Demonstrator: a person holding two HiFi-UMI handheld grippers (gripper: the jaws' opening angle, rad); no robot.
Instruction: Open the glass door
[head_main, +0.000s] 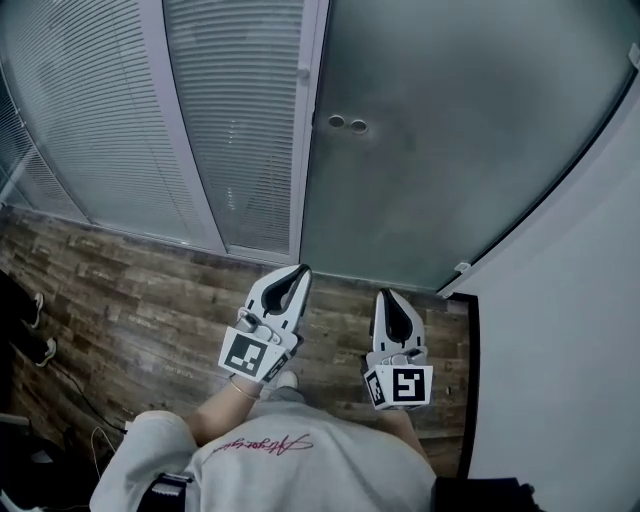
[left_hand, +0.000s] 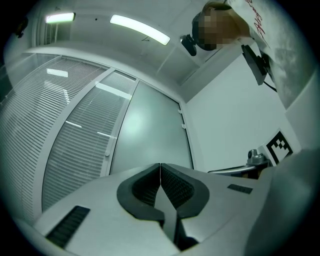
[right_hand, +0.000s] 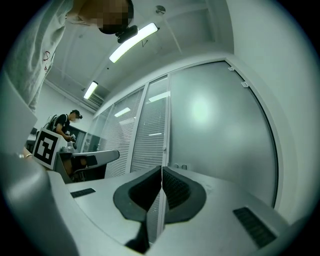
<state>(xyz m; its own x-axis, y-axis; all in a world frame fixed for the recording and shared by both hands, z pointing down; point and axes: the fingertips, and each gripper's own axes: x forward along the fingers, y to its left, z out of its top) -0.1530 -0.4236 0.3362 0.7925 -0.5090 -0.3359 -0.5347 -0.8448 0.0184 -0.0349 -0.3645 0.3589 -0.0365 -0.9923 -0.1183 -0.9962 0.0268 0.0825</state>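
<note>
- The frosted glass door (head_main: 430, 130) stands shut straight ahead, between a partition with blinds (head_main: 235, 120) at its left and a white wall (head_main: 570, 340) at its right.
- The left gripper (head_main: 299, 272) and right gripper (head_main: 384, 296) point at it without touching it, jaws closed and empty, above the wooden floor (head_main: 130, 300).

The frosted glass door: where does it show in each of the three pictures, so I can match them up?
Head view: the frosted glass door fills the upper right.
Left gripper view: the door stands in the middle, narrow and curved by the lens.
Right gripper view: the door takes up the centre right.
Shared landmark: the slatted blinds sit directly left of the door in every view.
</note>
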